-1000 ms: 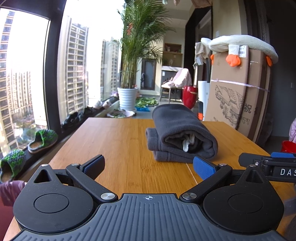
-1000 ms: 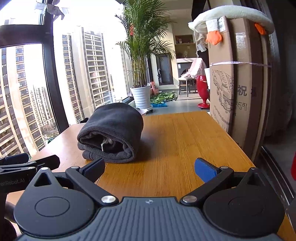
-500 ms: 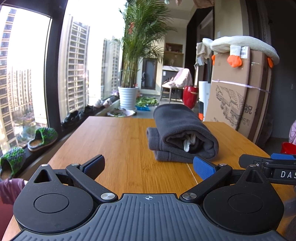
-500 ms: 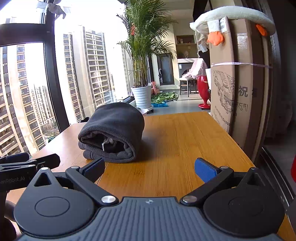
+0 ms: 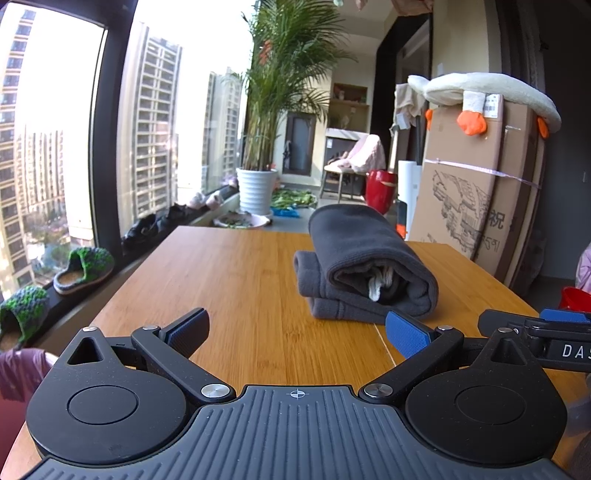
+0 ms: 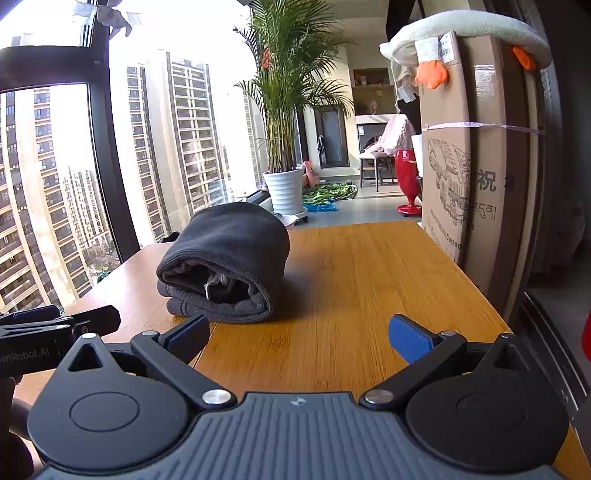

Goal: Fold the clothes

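Note:
A dark grey garment lies folded into a thick bundle on the wooden table, with a white drawstring showing at its near open end. It also shows in the right wrist view. My left gripper is open and empty, a short way in front of the bundle and to its left. My right gripper is open and empty, in front of the bundle and to its right. Each gripper's side shows at the edge of the other's view.
A tall cardboard box with a plush toy on top stands at the table's right edge. Windows run along the left, with slippers on the sill. A potted palm, a chair and a red vase stand beyond the table.
Both views have shifted very slightly. The folded garment and both open grippers stay as they were.

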### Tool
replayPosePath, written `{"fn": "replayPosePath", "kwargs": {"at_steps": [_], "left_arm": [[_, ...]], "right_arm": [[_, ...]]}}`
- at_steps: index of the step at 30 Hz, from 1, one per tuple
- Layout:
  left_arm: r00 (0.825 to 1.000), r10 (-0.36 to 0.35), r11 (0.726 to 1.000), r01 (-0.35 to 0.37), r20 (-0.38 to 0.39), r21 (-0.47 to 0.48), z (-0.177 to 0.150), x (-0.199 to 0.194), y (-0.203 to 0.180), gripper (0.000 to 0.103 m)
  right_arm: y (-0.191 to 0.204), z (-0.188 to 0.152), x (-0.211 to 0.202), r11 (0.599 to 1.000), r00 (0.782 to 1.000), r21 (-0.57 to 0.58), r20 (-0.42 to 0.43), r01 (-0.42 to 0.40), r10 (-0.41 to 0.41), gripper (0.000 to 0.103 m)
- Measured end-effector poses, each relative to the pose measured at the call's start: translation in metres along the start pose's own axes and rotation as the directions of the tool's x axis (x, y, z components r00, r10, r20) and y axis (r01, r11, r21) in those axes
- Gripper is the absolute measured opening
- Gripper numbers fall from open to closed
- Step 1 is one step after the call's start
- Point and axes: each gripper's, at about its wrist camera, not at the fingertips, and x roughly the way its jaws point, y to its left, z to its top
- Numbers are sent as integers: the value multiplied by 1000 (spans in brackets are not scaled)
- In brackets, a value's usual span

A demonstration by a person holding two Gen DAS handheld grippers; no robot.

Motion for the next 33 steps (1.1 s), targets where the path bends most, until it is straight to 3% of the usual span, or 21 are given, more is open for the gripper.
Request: {"fn": "replayPosePath", "kwargs": {"at_steps": [33], "left_arm": [[1000,-7,1000,7,-17,-12,0,2,3,103]], "right_arm": [[0,-2,2,1000,1000,6,-16,-3,3,103]]}}
